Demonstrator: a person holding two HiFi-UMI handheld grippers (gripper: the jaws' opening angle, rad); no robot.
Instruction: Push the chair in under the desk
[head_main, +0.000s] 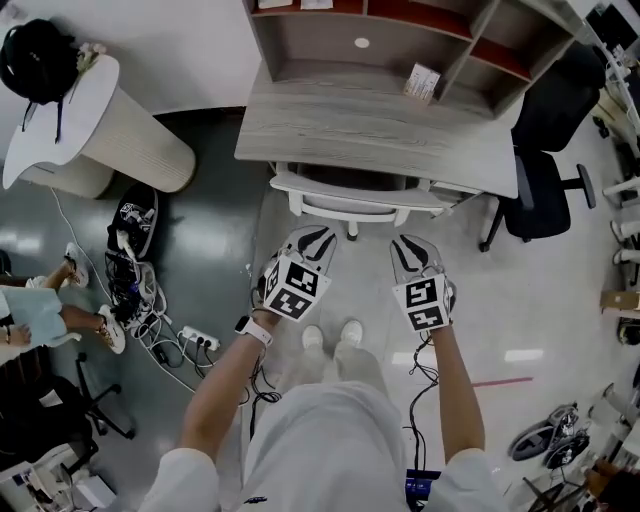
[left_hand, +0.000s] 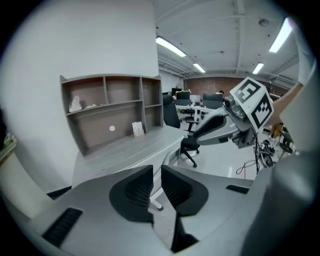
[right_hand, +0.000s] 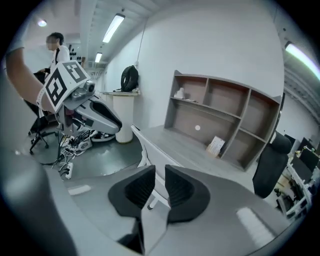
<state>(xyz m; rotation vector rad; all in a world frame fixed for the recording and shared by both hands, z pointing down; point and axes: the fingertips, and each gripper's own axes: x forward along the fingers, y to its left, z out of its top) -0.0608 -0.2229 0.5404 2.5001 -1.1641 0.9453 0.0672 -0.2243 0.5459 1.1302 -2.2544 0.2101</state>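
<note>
The white chair (head_main: 345, 200) stands tucked in under the grey wooden desk (head_main: 370, 130), with only its backrest and a bit of its base showing. Both grippers hover just behind the backrest without touching it. My left gripper (head_main: 315, 242) (left_hand: 156, 186) points at the backrest's left part, my right gripper (head_main: 413, 250) (right_hand: 160, 187) at its right part. On each, the dark pads stand a narrow gap apart with nothing between them. Past the right gripper's jaws in the right gripper view, the chair's backrest (right_hand: 145, 145) shows against the desk edge.
A shelf hutch (head_main: 400, 40) sits on the desk, with a small card (head_main: 422, 82) beside it. A black office chair (head_main: 545, 160) stands to the right. At the left are a white curved stand (head_main: 100, 130), a black bag (head_main: 40, 60), cables and a power strip (head_main: 200, 340), and a seated person (head_main: 40, 310).
</note>
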